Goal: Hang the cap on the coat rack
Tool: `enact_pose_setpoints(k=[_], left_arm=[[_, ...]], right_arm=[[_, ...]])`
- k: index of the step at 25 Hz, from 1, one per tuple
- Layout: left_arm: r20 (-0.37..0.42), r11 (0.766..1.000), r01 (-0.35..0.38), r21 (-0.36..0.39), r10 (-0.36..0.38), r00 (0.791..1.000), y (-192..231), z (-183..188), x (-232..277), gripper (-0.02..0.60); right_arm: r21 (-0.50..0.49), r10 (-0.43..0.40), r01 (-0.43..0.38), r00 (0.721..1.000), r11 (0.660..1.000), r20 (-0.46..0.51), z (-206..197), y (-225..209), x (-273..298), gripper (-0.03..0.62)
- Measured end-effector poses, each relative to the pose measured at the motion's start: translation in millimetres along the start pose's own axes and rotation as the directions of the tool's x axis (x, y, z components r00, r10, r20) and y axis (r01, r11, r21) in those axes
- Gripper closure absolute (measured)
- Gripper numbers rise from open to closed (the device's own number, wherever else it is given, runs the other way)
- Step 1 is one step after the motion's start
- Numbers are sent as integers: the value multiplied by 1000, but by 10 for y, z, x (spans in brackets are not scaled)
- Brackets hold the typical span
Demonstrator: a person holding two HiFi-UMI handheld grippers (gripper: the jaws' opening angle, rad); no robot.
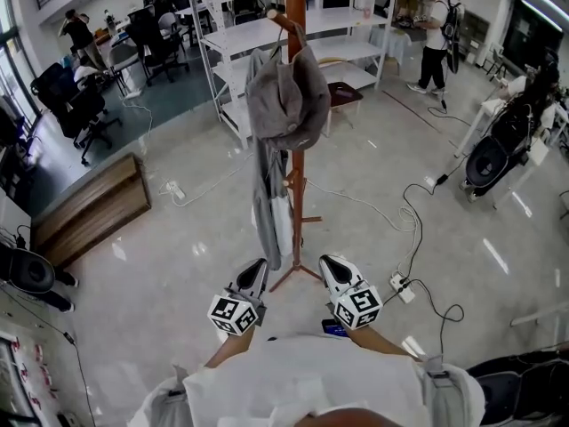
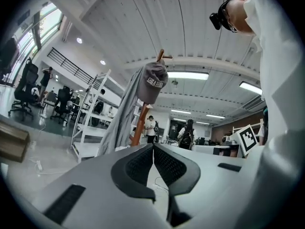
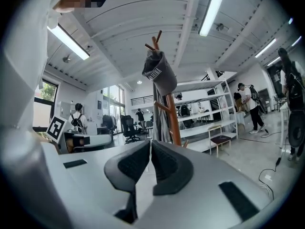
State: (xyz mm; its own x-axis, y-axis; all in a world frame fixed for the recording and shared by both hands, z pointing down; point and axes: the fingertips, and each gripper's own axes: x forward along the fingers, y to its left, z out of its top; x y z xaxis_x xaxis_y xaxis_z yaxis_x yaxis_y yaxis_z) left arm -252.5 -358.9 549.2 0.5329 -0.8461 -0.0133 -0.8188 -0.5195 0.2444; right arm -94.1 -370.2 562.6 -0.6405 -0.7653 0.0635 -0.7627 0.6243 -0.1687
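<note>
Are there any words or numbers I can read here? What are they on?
Cap: white print that seems to start "SIBA"; the rest is too blurred to read.
Marker cubes: black-and-white square patterns only, no words.
Nothing else is readable.

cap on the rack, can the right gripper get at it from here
Probably yes: the cap hangs exposed high on the coat rack, with nothing between it and the right gripper. Its shut jaws must open first.
</note>
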Motion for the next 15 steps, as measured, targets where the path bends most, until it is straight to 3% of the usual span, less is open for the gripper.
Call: enact_pose_setpoints(k=[7,15], left_arm=[[-1,999,-32,30,32,999,-31,-10,-11,560],[-32,1000,2,-9,-2,999,-80,-35,-104,561]], right_arm=[[-10,0,0,1000,1000,5,-22,96,-10,565],[2,31,-31,999,1000,-16,-44,170,-29,566]])
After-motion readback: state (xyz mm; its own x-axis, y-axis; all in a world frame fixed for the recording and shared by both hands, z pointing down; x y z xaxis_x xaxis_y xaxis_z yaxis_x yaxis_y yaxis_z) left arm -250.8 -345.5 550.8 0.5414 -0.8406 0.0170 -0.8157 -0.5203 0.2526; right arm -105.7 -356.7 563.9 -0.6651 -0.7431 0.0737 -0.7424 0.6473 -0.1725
